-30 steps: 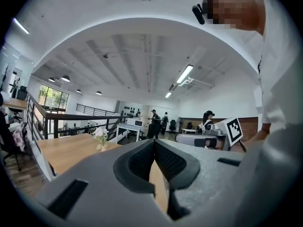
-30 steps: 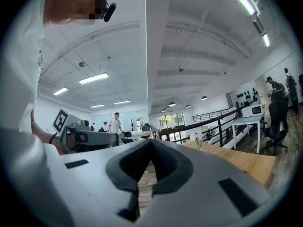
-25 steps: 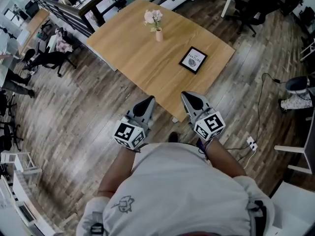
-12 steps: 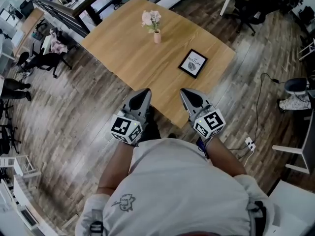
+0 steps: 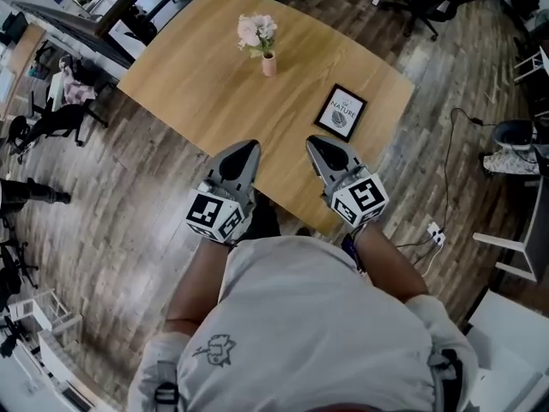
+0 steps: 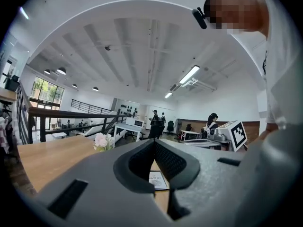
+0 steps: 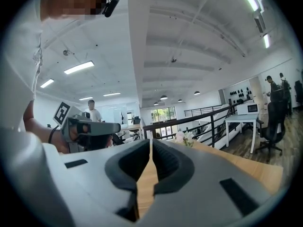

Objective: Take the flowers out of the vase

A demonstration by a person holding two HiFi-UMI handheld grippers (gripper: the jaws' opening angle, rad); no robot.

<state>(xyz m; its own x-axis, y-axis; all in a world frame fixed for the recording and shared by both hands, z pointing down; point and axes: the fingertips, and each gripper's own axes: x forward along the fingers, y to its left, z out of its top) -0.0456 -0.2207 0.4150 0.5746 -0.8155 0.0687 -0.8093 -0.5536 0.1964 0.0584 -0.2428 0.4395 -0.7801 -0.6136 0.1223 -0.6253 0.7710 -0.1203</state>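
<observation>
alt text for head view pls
From above, a person holds the left gripper and right gripper, its empty jaws opening, at the near edge of a wooden table; flowers in a vase stand far across, a framed print nearer.

One word reads clearly: "NATURE", in pale letters on the dark framed picture point(image 5: 340, 113) lying flat on the wooden table point(image 5: 197, 75). A smaller line sits above it, too fine to read.
</observation>
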